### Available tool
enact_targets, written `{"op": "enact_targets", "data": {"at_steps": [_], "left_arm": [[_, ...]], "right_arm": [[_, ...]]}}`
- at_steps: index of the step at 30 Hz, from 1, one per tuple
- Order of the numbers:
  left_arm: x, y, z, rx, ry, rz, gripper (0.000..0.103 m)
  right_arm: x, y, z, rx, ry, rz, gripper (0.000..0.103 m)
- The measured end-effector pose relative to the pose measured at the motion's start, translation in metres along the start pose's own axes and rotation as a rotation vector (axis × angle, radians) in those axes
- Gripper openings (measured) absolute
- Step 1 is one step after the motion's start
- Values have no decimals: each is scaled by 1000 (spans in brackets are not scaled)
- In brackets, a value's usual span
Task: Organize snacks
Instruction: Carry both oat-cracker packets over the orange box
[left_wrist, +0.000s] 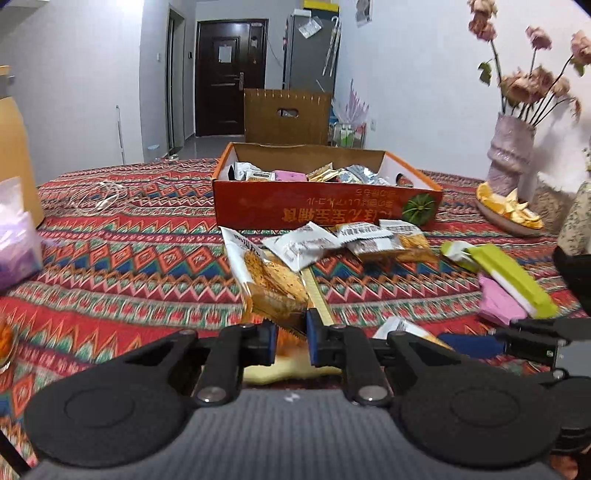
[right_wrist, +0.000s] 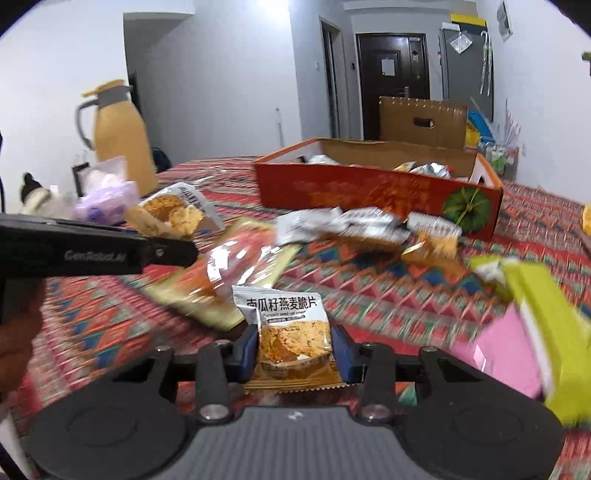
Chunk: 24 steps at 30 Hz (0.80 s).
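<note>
Surface: we find a table under a red patterned cloth (left_wrist: 129, 258), with an open orange box (left_wrist: 325, 206) as our landmark, standing toward the far side of the cloth.
Room: beyond the orange box we note a brown carton (left_wrist: 286, 116), a dark door (left_wrist: 231, 77) and a grey fridge (left_wrist: 312, 55); pale walls all round.
Box contents: we see mixed snack packets (left_wrist: 332, 173) lying inside it.
Loose snacks: we see a scatter of white and orange packets (left_wrist: 347, 242) just in front of the orange box, on the cloth.
Left gripper (left_wrist: 291, 334): its blue pads pinch the lower edge of an orange snack packet (left_wrist: 266, 280), which stands up in front of the orange box.
Right gripper (right_wrist: 295, 350): its pads press on either side of a pumpkin seed oat crisp packet (right_wrist: 291, 332), held upright, nearer to us than the orange box.
Left wrist view only: we record a vase of dried flowers (left_wrist: 511, 151) and a dish of orange peel (left_wrist: 508, 210) right of the orange box, and a white cable (left_wrist: 99, 195) left of it.
Right wrist view only: we record a yellow thermos jug (right_wrist: 118, 136) left of the orange box, and a gold packet (right_wrist: 225, 277) lying flat in front of it.
Both views: a green and pink package (right_wrist: 535, 325) lies to the right, in front of the orange box; blurred.
</note>
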<state>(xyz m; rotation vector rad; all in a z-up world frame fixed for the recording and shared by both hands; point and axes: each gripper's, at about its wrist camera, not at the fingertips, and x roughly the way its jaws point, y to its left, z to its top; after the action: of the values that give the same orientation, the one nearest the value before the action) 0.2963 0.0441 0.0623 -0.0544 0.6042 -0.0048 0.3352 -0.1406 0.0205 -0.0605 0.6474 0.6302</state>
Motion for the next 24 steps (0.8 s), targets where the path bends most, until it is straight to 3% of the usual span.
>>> {"op": "enact_targets", "data": {"at_steps": [5, 14, 19, 24], "left_arm": [[-21, 0, -9, 16, -25, -45, 16], [-30, 12, -4, -3, -77, -68, 16], [-14, 23, 37, 15, -144, -96, 16], [27, 36, 96, 44, -185, -100, 16]], "right_arm": [[-28, 14, -13, 45, -17, -24, 41], [-41, 21, -2, 30, -59, -68, 41], [-34, 16, 39, 17, -113, -11, 41], [-4, 1, 101, -50, -177, -25, 41]]}}
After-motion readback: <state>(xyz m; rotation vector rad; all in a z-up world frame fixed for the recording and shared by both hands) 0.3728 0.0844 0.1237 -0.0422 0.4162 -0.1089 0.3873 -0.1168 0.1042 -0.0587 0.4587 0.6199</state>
